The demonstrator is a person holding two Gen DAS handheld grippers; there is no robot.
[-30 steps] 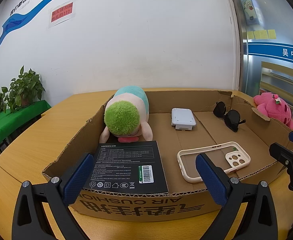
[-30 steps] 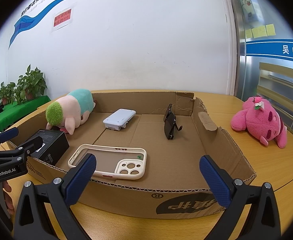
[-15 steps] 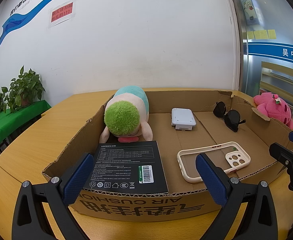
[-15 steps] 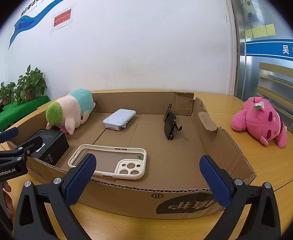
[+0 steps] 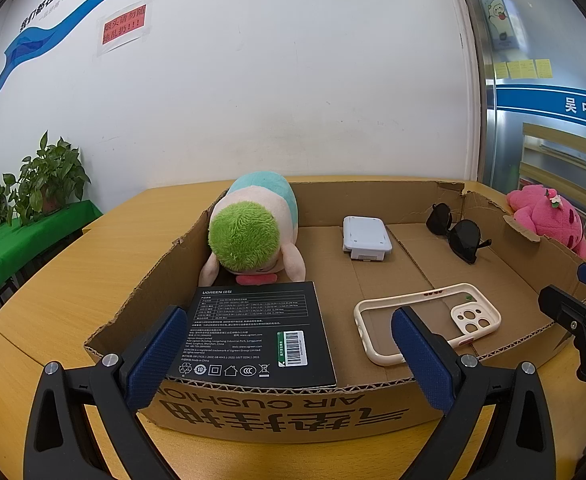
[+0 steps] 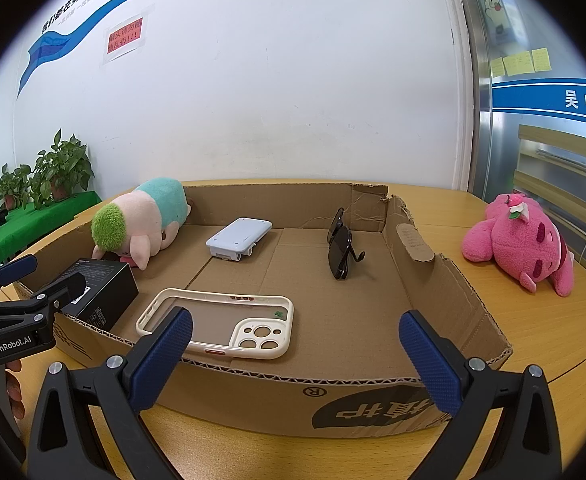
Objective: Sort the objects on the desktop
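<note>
A shallow cardboard box [image 5: 285, 412] [image 6: 445, 280] lies on the wooden table. Inside it are a black carton [image 5: 259, 332] [image 6: 101, 292], a green-haired plush pig [image 5: 249, 228] [image 6: 137, 224], a white device [image 5: 365, 236] [image 6: 239, 242], black sunglasses [image 5: 455, 236] [image 6: 340, 252] and a cream phone case [image 5: 425, 322] [image 6: 217, 322]. A pink plush [image 5: 549, 212] [image 6: 521, 240] rests on the table right of the box. My left gripper [image 5: 289, 354] hovers open at the box's near wall, over the black carton. My right gripper [image 6: 295, 354] hovers open at the near wall, empty.
Potted plants [image 5: 33, 184] [image 6: 45, 176] stand on a green-covered bench at the left. A white wall rises behind the table, with a glass partition at the right. Bare tabletop [image 5: 73, 264] stretches left of the box, and more [image 6: 553, 320] lies to its right.
</note>
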